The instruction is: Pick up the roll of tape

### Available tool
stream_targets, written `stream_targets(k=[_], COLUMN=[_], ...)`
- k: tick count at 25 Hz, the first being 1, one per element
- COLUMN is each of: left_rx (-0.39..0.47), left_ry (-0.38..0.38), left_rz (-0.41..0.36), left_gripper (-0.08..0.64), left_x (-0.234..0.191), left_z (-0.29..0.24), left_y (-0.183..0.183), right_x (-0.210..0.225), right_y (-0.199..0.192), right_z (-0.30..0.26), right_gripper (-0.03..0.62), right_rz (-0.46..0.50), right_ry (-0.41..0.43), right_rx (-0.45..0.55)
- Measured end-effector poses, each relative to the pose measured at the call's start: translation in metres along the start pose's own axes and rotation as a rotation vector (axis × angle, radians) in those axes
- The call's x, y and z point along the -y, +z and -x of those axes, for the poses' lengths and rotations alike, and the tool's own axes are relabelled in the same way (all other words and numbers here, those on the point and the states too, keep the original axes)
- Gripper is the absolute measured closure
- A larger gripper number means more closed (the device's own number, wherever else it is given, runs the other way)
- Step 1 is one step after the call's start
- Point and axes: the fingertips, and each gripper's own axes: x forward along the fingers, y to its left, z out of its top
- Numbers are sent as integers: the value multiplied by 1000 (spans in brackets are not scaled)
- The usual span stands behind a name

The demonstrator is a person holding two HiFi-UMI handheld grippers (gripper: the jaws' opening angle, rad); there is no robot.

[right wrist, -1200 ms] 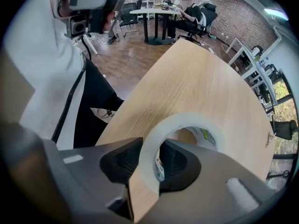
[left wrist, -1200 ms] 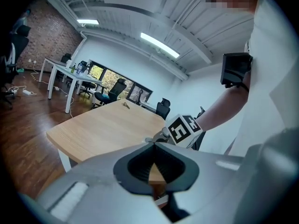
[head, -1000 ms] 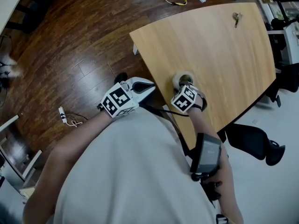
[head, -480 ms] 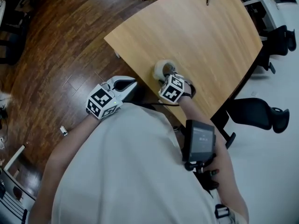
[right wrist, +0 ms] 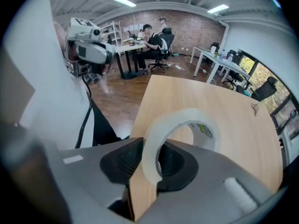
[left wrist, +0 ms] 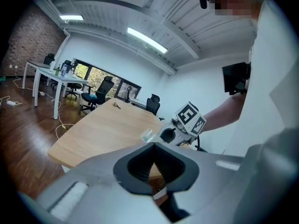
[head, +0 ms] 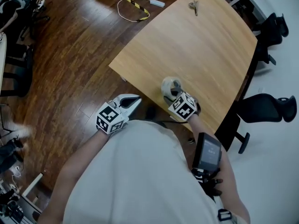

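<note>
Since a second ago, the roll of tape (head: 171, 86) has gone from lying flat with its hole facing up to being tipped onto its rim. The right gripper (head: 176, 95) has just been closing its jaws on it. In the right gripper view one pad sits inside the ring and the other outside, pinching the pale wall of the roll of tape (right wrist: 150, 147) between them. The roll has no long side. The axis through its hole now runs sideways, crossing the line of the jaws and tilted a little upward. I see the hole at a slant, with tabletop showing through it and a printed label inside the core. The roll is at the near edge of the table, and I cannot tell whether it is clear of the wood.

The left gripper (head: 134, 100) hangs off the table over the floor, near the person's body. Its pads are pressed together with nothing between them.

The table (head: 205, 45) is light wood with a curved edge. A bunch of keys (head: 193, 5) lies at its far end, well apart from the tape. Around it is a dark plank floor (head: 70, 55) with a yellow and black cable (head: 138, 14), and a black office chair (head: 266, 108). The room has white desks, windows, ceiling strip lights and a brick back wall.
</note>
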Motion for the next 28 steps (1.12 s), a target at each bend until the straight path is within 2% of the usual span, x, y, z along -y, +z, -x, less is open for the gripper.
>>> stream_targets(k=[5,14,23,28], left_rx=[-12,-18,27,32], left_ry=[-29,-67,-124,-145], left_rz=[-5,-64,-136,-138], left_gripper=[555,555,555,555], left_x=[-13,-26,-23,-9], left_z=[8,2,-14,-25], left_y=[4,25,57,82], right_x=[-1,-8,1,11], right_y=[22,51,90,102], right_z=[30,87,133,169], right_gripper=[494,491,491,491], right_rz=[-183,-421,-460,-464], right_ry=[-29,-17,-46,-58], right_rx=[182,541,787,843])
